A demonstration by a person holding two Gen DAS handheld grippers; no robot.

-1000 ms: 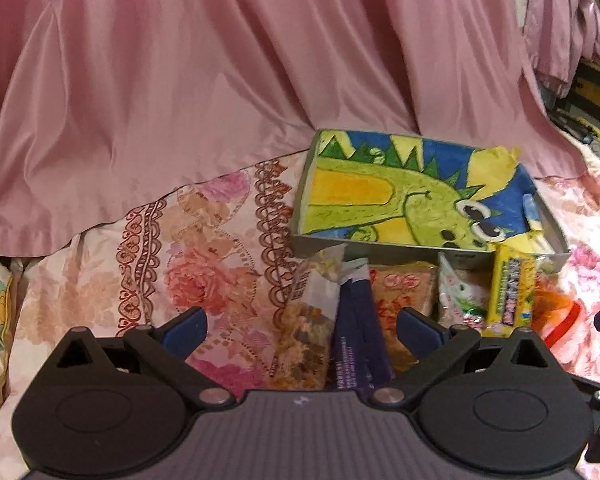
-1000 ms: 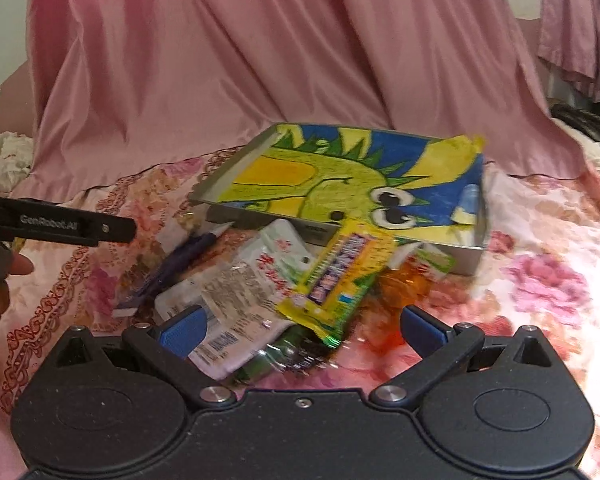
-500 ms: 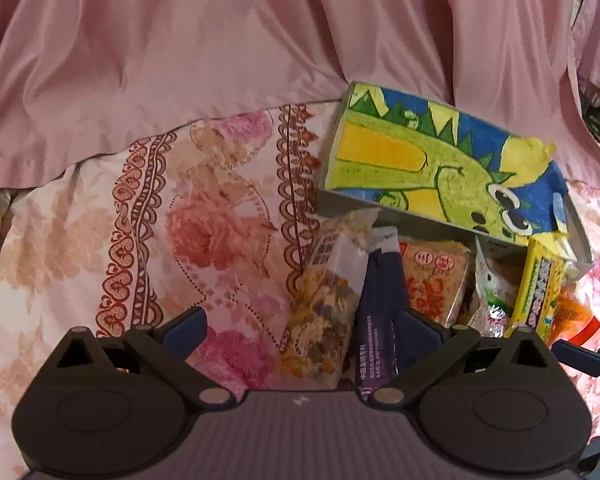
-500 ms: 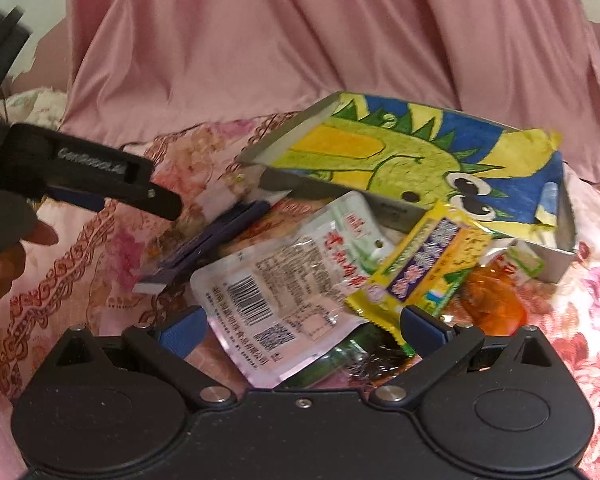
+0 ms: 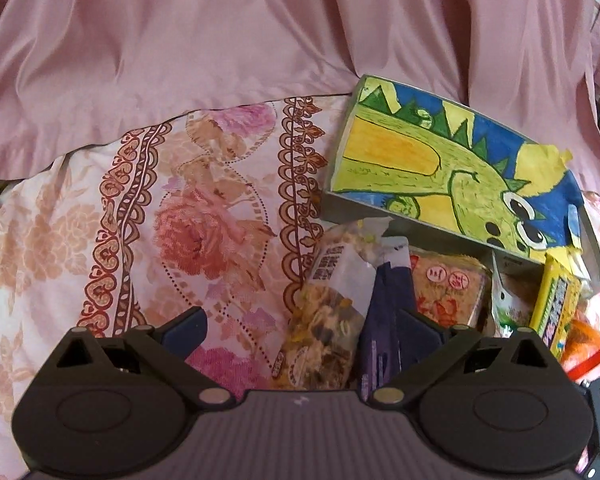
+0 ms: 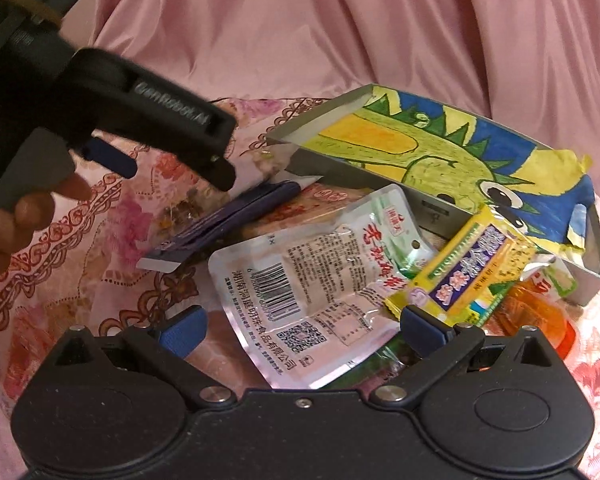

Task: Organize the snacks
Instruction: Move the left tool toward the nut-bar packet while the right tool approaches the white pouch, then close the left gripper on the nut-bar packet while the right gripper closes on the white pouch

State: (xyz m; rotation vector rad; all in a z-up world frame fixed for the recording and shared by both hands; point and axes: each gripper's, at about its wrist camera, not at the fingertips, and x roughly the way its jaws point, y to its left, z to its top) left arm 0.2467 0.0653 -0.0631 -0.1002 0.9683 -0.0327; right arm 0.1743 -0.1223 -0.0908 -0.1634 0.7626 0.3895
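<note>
Both claws gape wide, gripping nothing. Between the right claw [image 6: 302,330] fingers lies a clear pouch [image 6: 316,300] showing a barcode and Chinese print; a yellow bar [image 6: 466,276] rests by its right finger. "GenRobot.AI" marks the left claw [image 6: 172,160], poised above a purple packet [image 6: 220,228] and granola bag [image 5: 328,316]. Beyond sits the dinosaur tray [image 6: 420,148].

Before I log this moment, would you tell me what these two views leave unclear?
- Left wrist view: the dark purple packet is partly hidden behind the left tool; contact cannot be told.
- Right wrist view: the green packet lies mostly buried under the white packet.
- Both views: the box interior is covered by the dinosaur drawing.
- Right wrist view: the left tool's fingertips are blurred.
</note>
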